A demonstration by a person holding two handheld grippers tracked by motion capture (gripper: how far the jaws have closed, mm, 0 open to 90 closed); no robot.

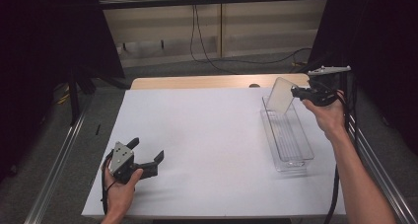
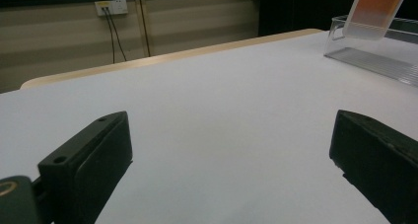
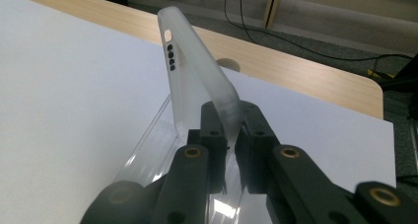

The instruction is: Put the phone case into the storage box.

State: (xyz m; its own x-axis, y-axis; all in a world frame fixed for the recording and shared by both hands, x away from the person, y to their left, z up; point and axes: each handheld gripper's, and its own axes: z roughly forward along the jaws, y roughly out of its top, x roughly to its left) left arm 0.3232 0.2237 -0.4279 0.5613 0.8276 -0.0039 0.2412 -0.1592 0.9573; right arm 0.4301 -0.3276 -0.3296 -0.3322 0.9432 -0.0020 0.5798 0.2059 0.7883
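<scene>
A frosted translucent phone case [image 1: 280, 95] hangs tilted over the far end of a clear plastic bin [image 1: 297, 157] at the table's right side. My right gripper [image 1: 296, 92] is shut on the case's edge. In the right gripper view the case [image 3: 197, 73] rises from between the closed jaws of the right gripper [image 3: 230, 116], with its button holes on the side wall. My left gripper [image 1: 148, 152] rests near the table's front left, open with nothing between its fingers [image 2: 91, 160]. In the left gripper view the case [image 2: 377, 12] and the bin [image 2: 374, 51] stand at the far right.
A white sheet [image 1: 207, 145] covers the wooden table [image 1: 197, 81], whose bare edge runs along the back. Dark curtains flank both sides. Cables [image 1: 207, 56] hang down the wall behind and trail across the floor. Metal rails [image 1: 54, 169] run beside the table.
</scene>
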